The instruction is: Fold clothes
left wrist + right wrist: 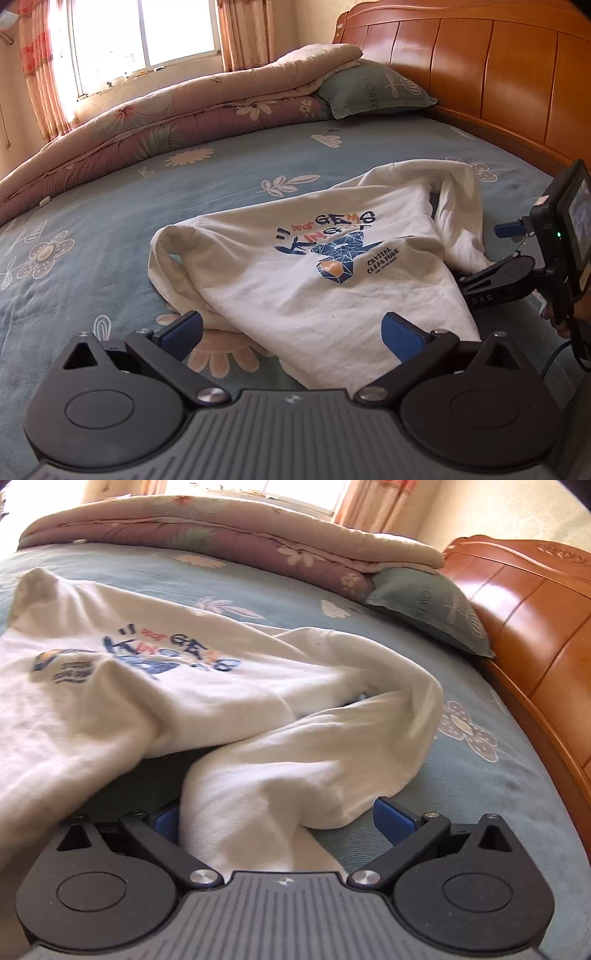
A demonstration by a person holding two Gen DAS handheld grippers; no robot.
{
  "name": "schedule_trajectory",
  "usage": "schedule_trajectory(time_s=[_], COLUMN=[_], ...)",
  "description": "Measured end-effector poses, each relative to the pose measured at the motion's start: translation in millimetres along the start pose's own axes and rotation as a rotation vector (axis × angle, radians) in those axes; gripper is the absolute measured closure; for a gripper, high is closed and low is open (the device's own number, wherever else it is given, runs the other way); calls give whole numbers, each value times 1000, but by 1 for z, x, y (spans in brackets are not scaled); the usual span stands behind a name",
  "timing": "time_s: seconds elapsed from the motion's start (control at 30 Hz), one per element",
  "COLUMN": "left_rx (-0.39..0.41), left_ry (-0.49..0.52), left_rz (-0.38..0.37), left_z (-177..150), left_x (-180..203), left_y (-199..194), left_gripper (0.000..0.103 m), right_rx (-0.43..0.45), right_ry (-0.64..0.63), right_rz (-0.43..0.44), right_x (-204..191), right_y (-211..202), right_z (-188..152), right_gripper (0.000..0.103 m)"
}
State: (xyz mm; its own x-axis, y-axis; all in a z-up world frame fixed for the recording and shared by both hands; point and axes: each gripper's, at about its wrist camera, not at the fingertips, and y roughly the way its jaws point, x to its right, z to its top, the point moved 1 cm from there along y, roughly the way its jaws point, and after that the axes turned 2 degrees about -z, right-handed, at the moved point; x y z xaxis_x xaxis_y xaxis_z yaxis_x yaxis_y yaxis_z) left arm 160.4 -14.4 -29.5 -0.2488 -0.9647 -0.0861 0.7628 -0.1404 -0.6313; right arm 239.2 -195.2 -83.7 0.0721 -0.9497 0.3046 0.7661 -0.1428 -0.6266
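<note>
Sunlit bed point(110, 221) with a flowered blue sheet carries a white sweatshirt point(303, 266), print up, near the wooden headboard point(480, 74). Left tongs point(291, 332) are spread over its hem. From the right wrist, the right tongs point(277, 818) are spread around a sleeve point(280, 775), not pinching it.

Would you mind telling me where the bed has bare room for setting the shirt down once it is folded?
The widest free stretch of sheet lies between the white sweatshirt and the rolled quilt. A narrower strip runs between the sweatshirt's sleeve and the headboard. It is crowded near the pillow and around the right gripper, whose open jaws straddle the sleeve.
</note>
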Motion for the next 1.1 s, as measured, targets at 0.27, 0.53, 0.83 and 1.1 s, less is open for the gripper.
schedule_trajectory(time_s=[0.27,0.53,0.83,1.1], left_rx=[-21,-21,-18,-27], left_ry=[-22,-12,15,27], left_rz=[-17,-43,-49,-48], left_z=[-5,-3,2,0], left_x=[0,8,18,18], left_y=[9,11,11,12], left_gripper=[1,1,1,1], right_rx=[-40,-94,-63,-108], right_ry=[197,367,200,195], right_rz=[-257,-332,-203,-397], right_x=[113,180,121,159], right_y=[0,-10,9,23], right_z=[-19,-48,-36,-38], right_gripper=[0,0,0,0])
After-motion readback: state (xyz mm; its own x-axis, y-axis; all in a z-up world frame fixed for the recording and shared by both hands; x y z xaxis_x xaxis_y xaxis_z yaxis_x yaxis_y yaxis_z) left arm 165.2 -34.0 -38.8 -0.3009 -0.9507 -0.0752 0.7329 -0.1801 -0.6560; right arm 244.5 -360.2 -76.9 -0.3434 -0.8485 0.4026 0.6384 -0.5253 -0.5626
